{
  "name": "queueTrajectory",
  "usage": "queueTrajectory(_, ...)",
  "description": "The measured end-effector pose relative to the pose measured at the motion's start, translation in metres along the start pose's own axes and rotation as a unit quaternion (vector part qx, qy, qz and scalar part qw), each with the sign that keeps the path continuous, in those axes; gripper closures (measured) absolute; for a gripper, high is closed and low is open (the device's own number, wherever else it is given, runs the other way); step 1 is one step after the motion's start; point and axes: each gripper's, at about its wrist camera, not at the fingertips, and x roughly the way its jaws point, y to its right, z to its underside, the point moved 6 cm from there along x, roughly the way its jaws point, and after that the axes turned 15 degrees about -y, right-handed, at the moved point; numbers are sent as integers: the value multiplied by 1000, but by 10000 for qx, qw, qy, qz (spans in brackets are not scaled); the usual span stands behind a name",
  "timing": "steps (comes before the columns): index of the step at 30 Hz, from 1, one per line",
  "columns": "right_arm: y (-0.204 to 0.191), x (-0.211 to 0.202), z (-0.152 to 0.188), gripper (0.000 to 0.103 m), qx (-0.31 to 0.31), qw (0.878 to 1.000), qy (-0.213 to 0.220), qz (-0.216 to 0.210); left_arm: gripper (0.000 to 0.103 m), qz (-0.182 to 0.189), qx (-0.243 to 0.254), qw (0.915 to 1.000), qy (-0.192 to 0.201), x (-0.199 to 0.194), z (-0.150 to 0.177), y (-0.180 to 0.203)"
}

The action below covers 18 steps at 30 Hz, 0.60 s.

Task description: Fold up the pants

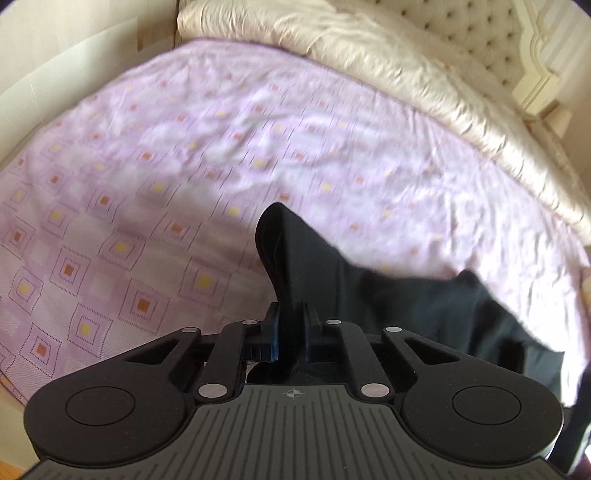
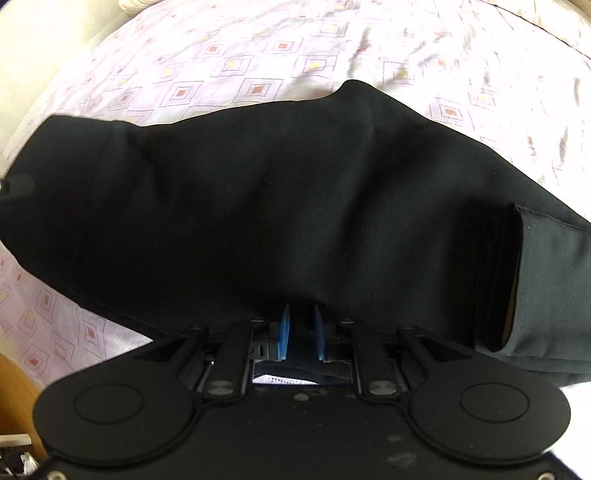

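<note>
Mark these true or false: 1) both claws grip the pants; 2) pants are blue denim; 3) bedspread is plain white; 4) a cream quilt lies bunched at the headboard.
1) True: the left claw and right claw are each shut on the black pants.
2) False: they are plain black fabric.
3) False: the bedspread is lilac with small orange and yellow squares.
4) True: the cream quilt lies bunched by the tufted headboard.

The left gripper (image 1: 291,325) pinches a raised fold of black pants (image 1: 295,258) above the lilac patterned bedspread (image 1: 147,147).
</note>
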Motion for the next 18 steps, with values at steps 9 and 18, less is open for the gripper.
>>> queueTrajectory(9,61,-38,8,79,510,9925,288,-1069,92,126,440,9968,650,-58,5,100)
queueTrajectory(18,166,-78,35,75,955,9844,565,-1362,89,632,1416,9850,762,-33,43,272)
